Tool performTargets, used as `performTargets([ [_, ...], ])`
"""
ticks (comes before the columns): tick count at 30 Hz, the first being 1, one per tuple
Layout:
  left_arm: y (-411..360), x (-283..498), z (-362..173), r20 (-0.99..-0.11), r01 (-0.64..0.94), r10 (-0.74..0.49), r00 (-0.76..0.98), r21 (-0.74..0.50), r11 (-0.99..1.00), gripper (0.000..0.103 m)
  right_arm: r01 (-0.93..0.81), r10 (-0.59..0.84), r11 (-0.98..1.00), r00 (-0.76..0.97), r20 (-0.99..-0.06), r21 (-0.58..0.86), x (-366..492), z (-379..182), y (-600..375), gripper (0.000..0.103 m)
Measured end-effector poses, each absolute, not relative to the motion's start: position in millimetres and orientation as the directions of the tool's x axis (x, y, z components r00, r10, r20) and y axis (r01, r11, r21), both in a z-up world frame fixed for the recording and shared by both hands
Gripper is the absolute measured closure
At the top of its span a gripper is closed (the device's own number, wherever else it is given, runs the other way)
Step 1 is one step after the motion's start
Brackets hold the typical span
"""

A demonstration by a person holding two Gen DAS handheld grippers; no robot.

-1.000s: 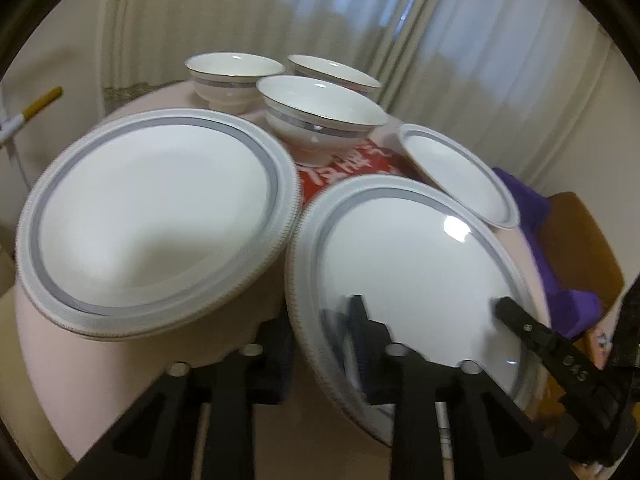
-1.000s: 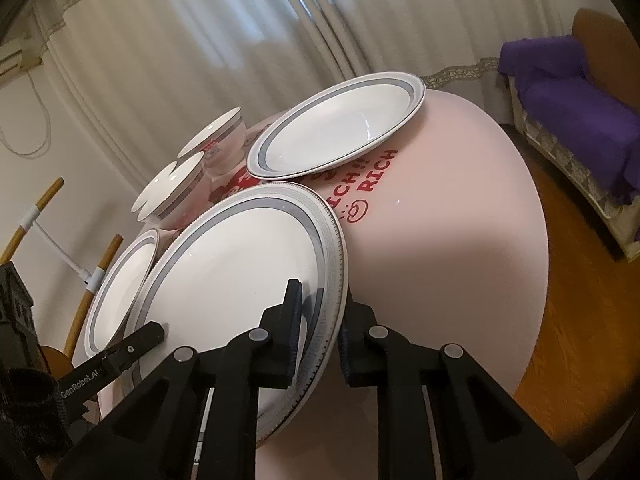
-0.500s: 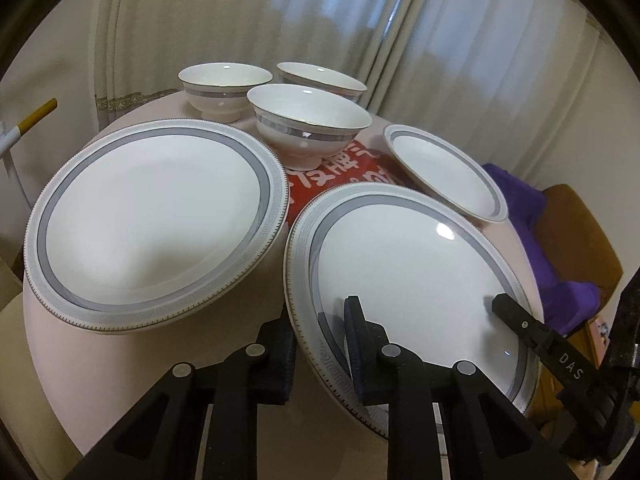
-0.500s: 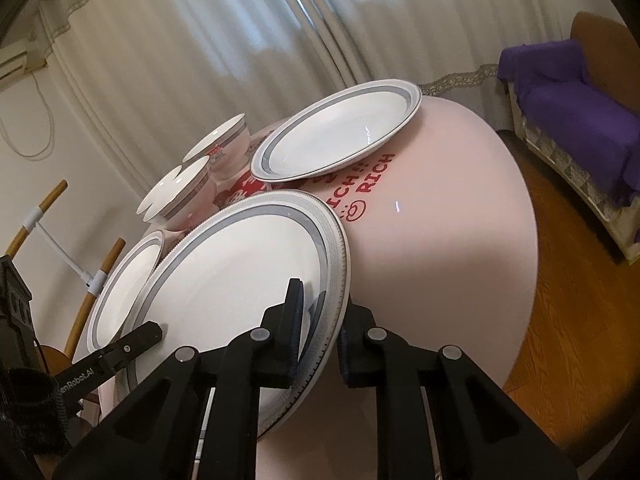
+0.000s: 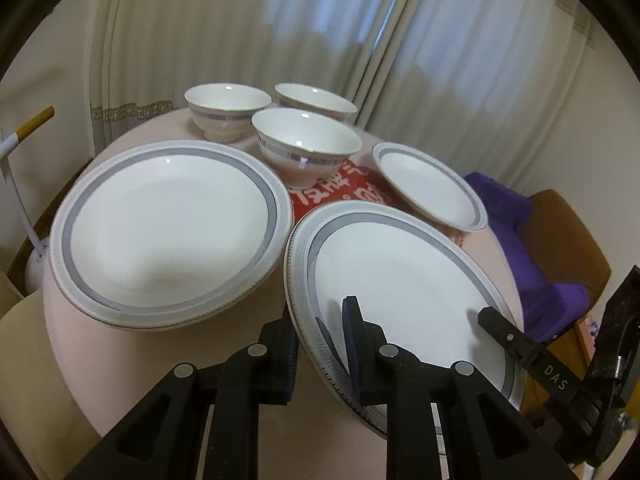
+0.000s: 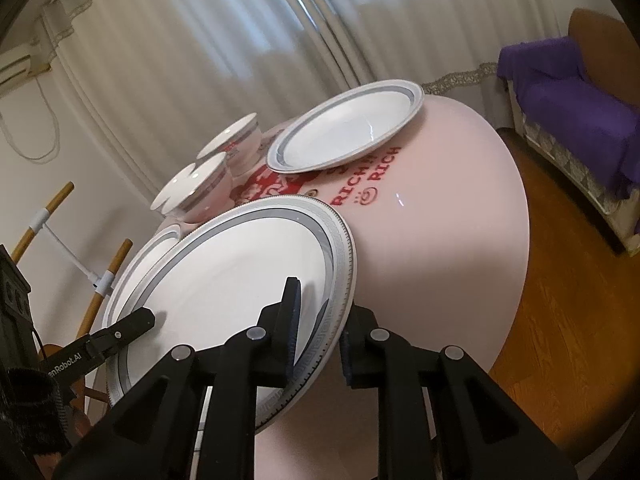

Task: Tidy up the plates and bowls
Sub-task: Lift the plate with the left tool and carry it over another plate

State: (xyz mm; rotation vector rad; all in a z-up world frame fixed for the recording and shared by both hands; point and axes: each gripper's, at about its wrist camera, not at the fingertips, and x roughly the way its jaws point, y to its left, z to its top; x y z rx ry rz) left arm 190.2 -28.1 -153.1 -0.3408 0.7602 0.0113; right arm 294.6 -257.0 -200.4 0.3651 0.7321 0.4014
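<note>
Left gripper (image 5: 318, 350): the jaws straddle the near-left rim of the large flat plate (image 5: 400, 280), one finger below the rim and one over its face, closed down to the plate's thickness. Firm contact on both pads is judged likely but cannot be confirmed.

Right gripper (image 6: 318, 334): the same arrangement on the opposite rim of the same plate, one finger lying on the white face and the other outside and beneath the patterned edge. The plate is thus held at two points, tilted, with its near edge out past the edge of the round pink table (image 6: 440, 248).

Surroundings: the large deep plate (image 5: 168, 232) sits just beside the held plate on the left, rims very close. Three bowls (image 5: 308, 148) stand grouped behind, on and near the red printing. A smaller deep plate (image 5: 430, 190) lies at the far right, its rim reaching the table edge.

Risks, as judged:
- Glazed porcelain held on a narrow rim may slip if either hand eases its grip or the two hands move unevenly.
- Moving left could strike the neighbouring rim and chip it.
- A drop here would likely land off the table, on the wooden floor (image 6: 560, 320).
</note>
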Motion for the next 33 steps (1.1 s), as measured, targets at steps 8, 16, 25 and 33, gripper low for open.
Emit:
performTargets([
  [8, -10, 172, -141, -0.645, -0.143, -0.103, 0.757, -0.318, 0.937, 0.087, -0.262, 0.482, 0.863, 0.683, -0.550, 0.431, 287, -181, -238, 0.086],
  [16, 23, 149, -132, -0.631, -0.193, -0.053, 0.774, -0.315, 0.929, 0.087, -0.313, 0.517, 0.849, 0.657, -0.549, 0.425, 289, -173, -198, 0.085],
  [25, 69, 129, -132, -0.631, -0.274, 0.016, 0.776, -0.314, 0.909, 0.087, -0.364, 0.557, 0.829, 0.607, -0.566, 0.425, 297, -173, -134, 0.085],
  [33, 92, 125, -139, -0.643, -0.319, 0.048, 0.764, -0.313, 0.895, 0.087, -0.382, 0.558, 0.830, 0.575, -0.599, 0.406, 312, -179, -95, 0.085],
])
